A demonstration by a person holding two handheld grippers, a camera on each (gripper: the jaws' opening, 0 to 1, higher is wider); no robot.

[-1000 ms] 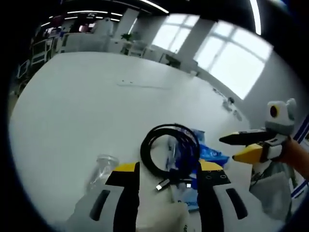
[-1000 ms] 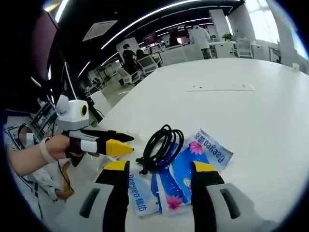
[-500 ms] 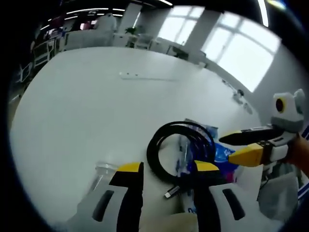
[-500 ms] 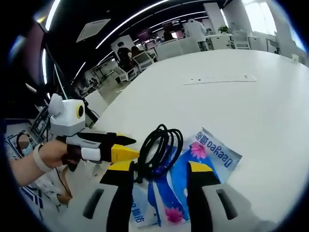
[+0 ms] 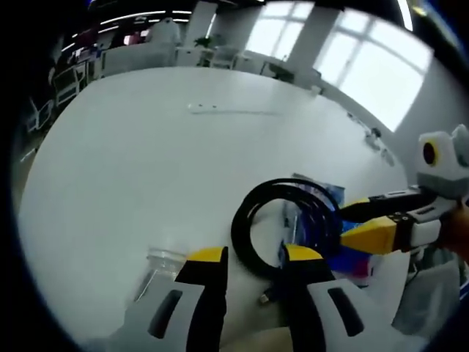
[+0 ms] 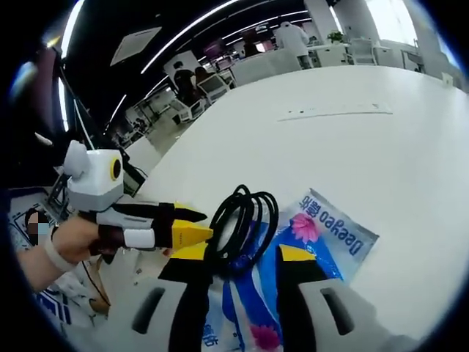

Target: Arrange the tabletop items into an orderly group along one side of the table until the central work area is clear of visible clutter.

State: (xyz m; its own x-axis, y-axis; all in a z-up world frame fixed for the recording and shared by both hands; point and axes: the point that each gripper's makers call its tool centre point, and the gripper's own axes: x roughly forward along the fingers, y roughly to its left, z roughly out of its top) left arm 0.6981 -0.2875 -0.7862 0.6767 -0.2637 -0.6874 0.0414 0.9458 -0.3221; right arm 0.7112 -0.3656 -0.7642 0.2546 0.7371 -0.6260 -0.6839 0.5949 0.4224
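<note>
Black cable (image 5: 289,224), coiled in several loops, lies on white table (image 5: 132,161) partly atop blue tissue packs (image 6: 322,227) w/ pink flower print and printed lettering. Cable end w/ small plug (image 5: 265,297) trails off the coil nr bottom of left gripper view. Clear plastic cup (image 5: 157,268) on its side just beside left gripper's jaws, apart from the coil. Thin flat strip (image 5: 231,110) sits well apart, far across table.

Left gripper (image 5: 253,257): yellow-tipped jaws part open, astride near edge of coil; nothing gripped. In right gripper view it (image 6: 192,224) enters from left, held in a hand (image 6: 69,242), tips just beside the coil; contact unclear.

Right gripper (image 6: 245,253): jaws part open over cable and packs, no hold seen. In left gripper view it (image 5: 348,224) points in from right, tips at coil's edge.
</note>
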